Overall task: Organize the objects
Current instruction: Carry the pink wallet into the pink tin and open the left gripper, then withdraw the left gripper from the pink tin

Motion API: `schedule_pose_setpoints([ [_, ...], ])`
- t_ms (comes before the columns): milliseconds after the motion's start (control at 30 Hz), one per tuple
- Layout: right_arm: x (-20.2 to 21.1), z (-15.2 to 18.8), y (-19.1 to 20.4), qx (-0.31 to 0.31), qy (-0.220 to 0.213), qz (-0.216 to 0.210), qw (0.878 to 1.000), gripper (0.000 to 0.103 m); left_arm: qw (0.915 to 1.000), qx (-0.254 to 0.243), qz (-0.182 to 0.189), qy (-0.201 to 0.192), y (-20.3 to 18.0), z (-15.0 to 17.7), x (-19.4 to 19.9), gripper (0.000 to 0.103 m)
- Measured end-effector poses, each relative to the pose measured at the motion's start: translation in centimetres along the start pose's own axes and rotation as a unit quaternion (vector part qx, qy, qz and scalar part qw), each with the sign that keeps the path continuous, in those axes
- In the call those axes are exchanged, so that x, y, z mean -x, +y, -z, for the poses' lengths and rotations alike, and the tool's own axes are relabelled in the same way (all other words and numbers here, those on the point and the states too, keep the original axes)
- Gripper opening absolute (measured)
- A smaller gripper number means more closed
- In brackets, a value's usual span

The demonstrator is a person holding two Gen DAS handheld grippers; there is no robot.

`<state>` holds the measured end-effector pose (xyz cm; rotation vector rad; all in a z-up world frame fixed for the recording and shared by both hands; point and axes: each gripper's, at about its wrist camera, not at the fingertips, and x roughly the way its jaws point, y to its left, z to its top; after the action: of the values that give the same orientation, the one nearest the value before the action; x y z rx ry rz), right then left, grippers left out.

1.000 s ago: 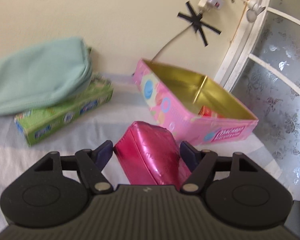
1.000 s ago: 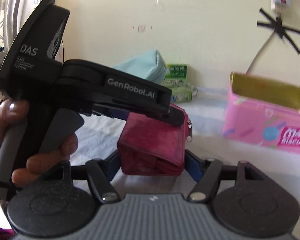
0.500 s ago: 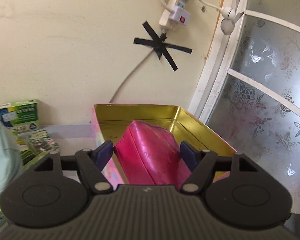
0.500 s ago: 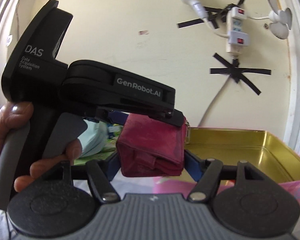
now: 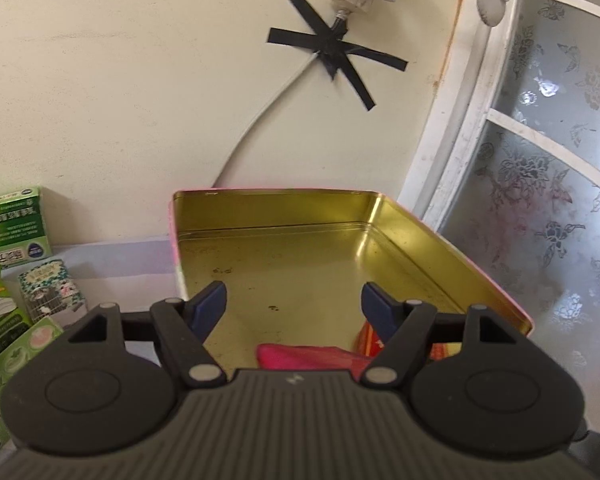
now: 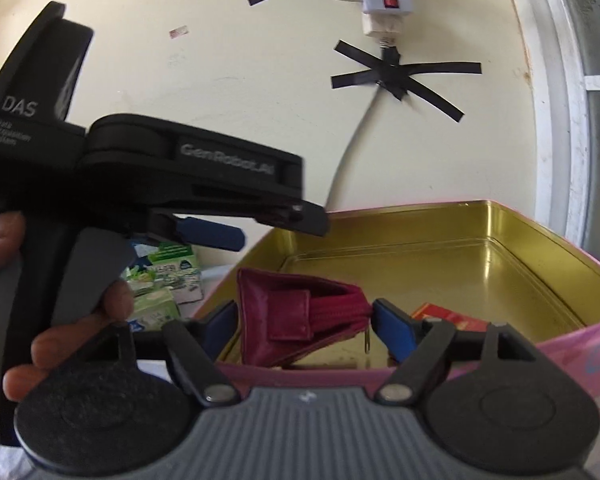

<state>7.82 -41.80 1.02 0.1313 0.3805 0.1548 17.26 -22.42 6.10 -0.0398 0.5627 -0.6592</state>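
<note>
Two grippers over the tin [image 5: 452, 264] | our left gripper [image 5: 293, 305]: jaws opening, nothing between them | our right gripper [image 6: 305, 326]: jaws opening, purse [image 6: 296, 320] between them, pads no longer pressing it | purse drops into the tin's near left corner, beside a red packet [image 6: 452, 316] | green boxes [image 5: 16, 224] far left.

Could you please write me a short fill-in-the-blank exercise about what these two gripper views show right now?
1. The red pouch lies inside the open ____, whose inside is gold.
2. The cable on the wall is fixed with strips of ____ tape.
3. The left gripper holds ____.
4. The boxes left of the tin are mostly ____.

Missing words: tin; black; nothing; green
</note>
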Motion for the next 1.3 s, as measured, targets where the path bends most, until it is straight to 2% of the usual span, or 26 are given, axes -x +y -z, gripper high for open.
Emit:
schedule_pose_setpoints([
  [200, 0.9, 0.3, 0.1, -0.010, -0.014, 0.000, 1.000, 0.076, 0.9987, 0.003, -0.052, -0.001, 1.1, 0.7, 1.5, 0.076],
  [333, 1.5, 0.0, -0.2, -0.028, -0.031, 0.002, 0.999, 0.076, 0.9975, -0.002, -0.070, -0.007, 1.4, 1.7, 3.6, 0.077],
  [433, 2.3, 0.5, -1.1, -0.060, -0.038, -0.006, 0.997, 0.076, 0.9960, -0.012, -0.088, -0.011, 1.4, 2.8, 5.5, 0.080],
  [600, 4.4, 1.7, -1.1, -0.077, -0.051, -0.016, 0.996, 0.076, 0.9917, -0.033, -0.124, 0.000, 1.8, 5.5, 7.9, 0.084],
  [900, 7.5, 4.6, -0.2, -0.141, -0.019, -0.007, 0.990, 0.078, 0.9863, -0.040, -0.159, 0.022, 3.3, 9.2, 9.9, 0.084],
  [1100, 7.4, 6.5, 1.7, -0.139, 0.012, -0.003, 0.990, 0.078, 0.9845, -0.036, -0.170, 0.024, 4.2, 10.8, 11.1, 0.084],
  [1300, 7.2, 6.9, 2.9, -0.128, 0.016, 0.007, 0.992, 0.078, 0.9841, -0.037, -0.172, 0.027, 4.7, 12.4, 11.7, 0.084],
])
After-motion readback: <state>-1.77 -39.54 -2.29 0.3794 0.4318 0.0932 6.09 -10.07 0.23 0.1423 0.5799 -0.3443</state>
